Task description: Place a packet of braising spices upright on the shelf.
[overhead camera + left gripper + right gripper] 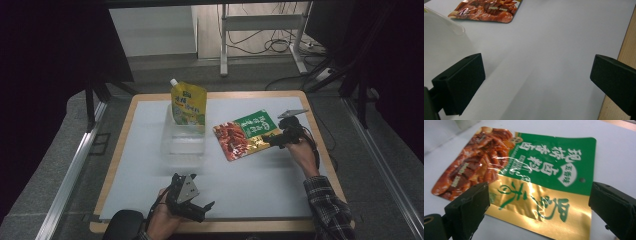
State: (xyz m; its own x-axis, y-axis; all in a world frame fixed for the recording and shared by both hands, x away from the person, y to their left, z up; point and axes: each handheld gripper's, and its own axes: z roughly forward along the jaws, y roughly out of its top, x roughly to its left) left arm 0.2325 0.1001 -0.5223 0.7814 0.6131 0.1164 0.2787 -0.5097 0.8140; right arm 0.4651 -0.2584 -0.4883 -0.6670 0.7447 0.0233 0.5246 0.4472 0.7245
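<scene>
Jaws of the right gripper (276, 140) stand wide apart, straddling the gold edge of the flat snack pouch (524, 177), which lies on the white mat (260, 180) at 3 o'clock from the clear tub (183, 145). Likely step: approach to pinch; next, lower and close. The left gripper (202, 209) rests at 6 o'clock, its 2 jaws apart, empty.

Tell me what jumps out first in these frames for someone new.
The red, green and gold snack packet lies flat right of the table's centre, with the right hand-held gripper open at its gold edge. Behind it to the left, a yellow spouted pouch stands upright in a clear plastic container. The left hand-held gripper sits open at the near edge over bare white mat.
</scene>
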